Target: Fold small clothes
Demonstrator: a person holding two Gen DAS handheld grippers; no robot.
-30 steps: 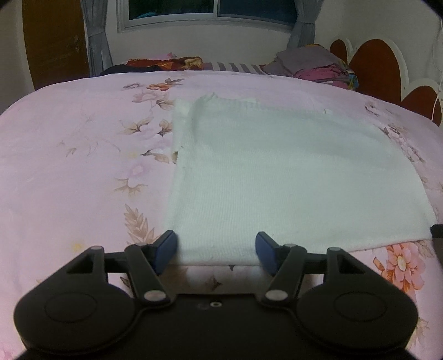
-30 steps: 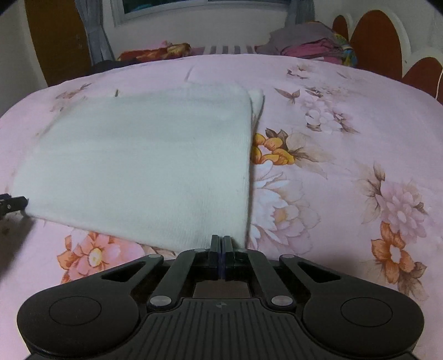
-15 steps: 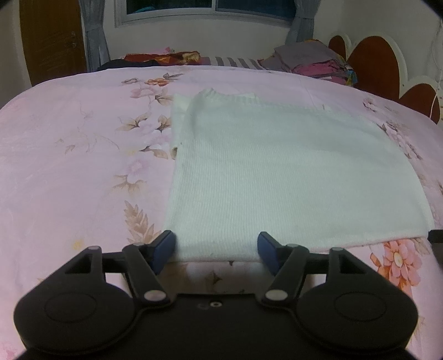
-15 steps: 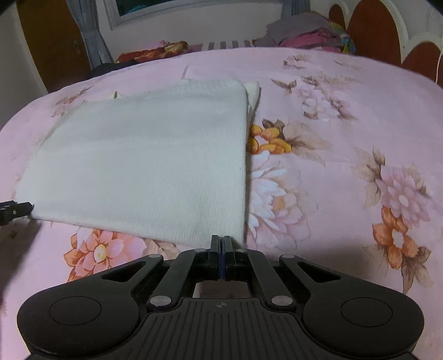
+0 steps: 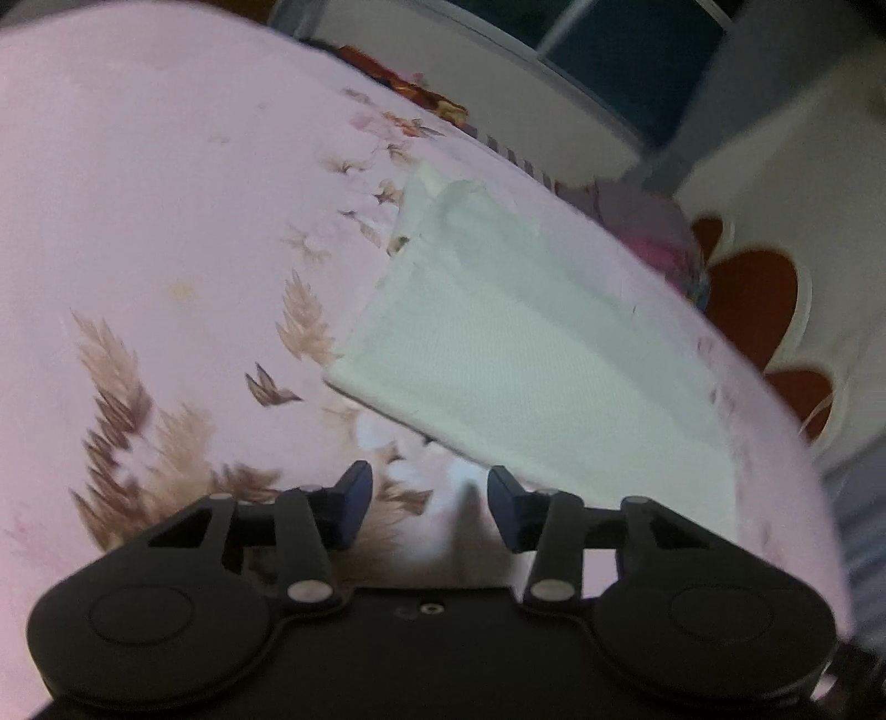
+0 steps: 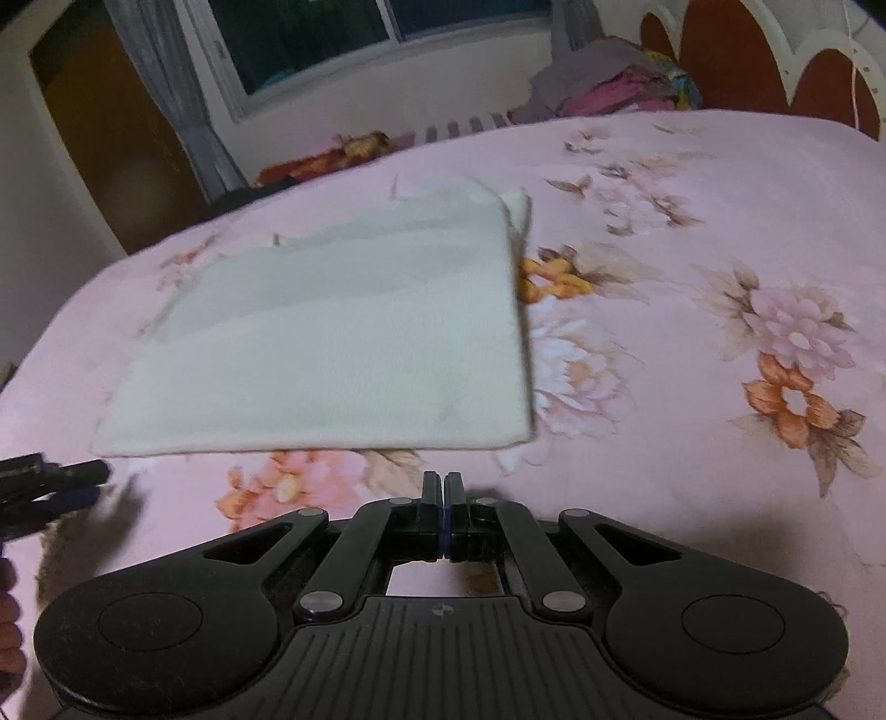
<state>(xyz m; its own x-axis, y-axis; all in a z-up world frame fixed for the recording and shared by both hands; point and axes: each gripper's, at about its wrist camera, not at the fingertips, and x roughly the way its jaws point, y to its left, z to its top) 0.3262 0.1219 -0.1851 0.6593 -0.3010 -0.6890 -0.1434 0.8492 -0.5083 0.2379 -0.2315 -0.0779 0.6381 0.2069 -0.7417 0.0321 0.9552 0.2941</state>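
Left hand-held gripper (image 5: pixel 423 501): blue-padded fingers (image 5: pixel 351 498) spread wide, nothing between them, just short of the near edge of the folded white garment (image 5: pixel 531 354) and not touching it. Seen tilted in the left wrist view, so the bed leans across the frame.

Right hand-held gripper (image 6: pixel 443 493): fingers pressed fully together, nothing visibly pinched, near the garment's (image 6: pixel 343 343) near right corner but apart from it, a strip of bedsheet showing between.

Garment lying flat on the pink floral bedsheet (image 6: pixel 692 343), folded into a rough rectangle, with looser layers poking out at its far end.

Only in the right wrist view: tip of the left hand-held gripper (image 6: pixel 72 479) at the frame's left edge, just beyond the garment's near left corner; a brown door (image 6: pixel 111 160) and grey curtain (image 6: pixel 171 88) far beyond the garment; an orange flower print to the garment's right.

Only in the left wrist view: feathery brown leaf print on the sheet left of the garment.

In both: window (image 6: pixel 354 33), pile of clothes (image 6: pixel 614 83) and scalloped red headboard (image 5: pixel 753 299) beyond the garment's far end.
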